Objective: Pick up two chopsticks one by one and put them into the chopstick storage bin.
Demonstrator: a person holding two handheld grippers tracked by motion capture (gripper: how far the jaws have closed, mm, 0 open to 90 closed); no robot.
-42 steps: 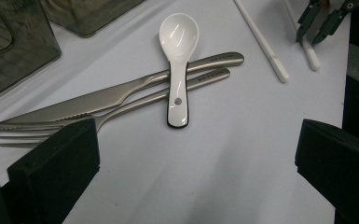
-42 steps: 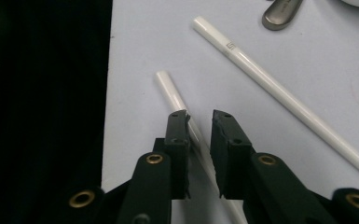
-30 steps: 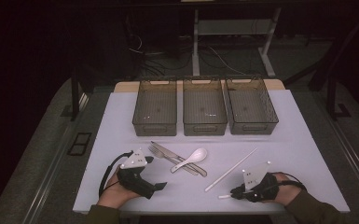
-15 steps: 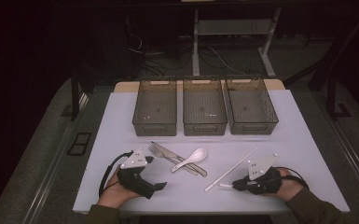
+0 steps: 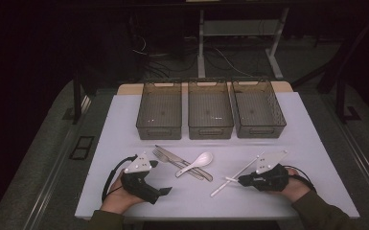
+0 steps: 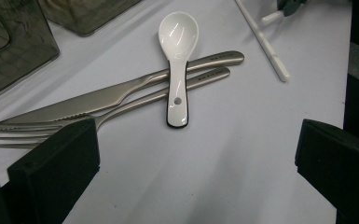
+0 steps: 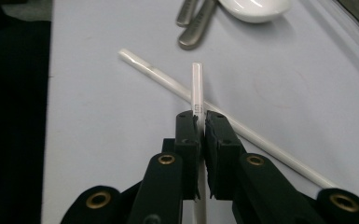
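Near the desk's front right edge, one white chopstick (image 7: 197, 86) is clamped in the right claw (image 5: 240, 180), crossing the other chopstick (image 7: 168, 79); best lifted straight up. Left claw (image 6: 191, 154) is apart, idle.

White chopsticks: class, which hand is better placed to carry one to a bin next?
Right. Its claw is shut on one chopstick, crossing above the other chopstick. The left claw is open, facing the spoon.
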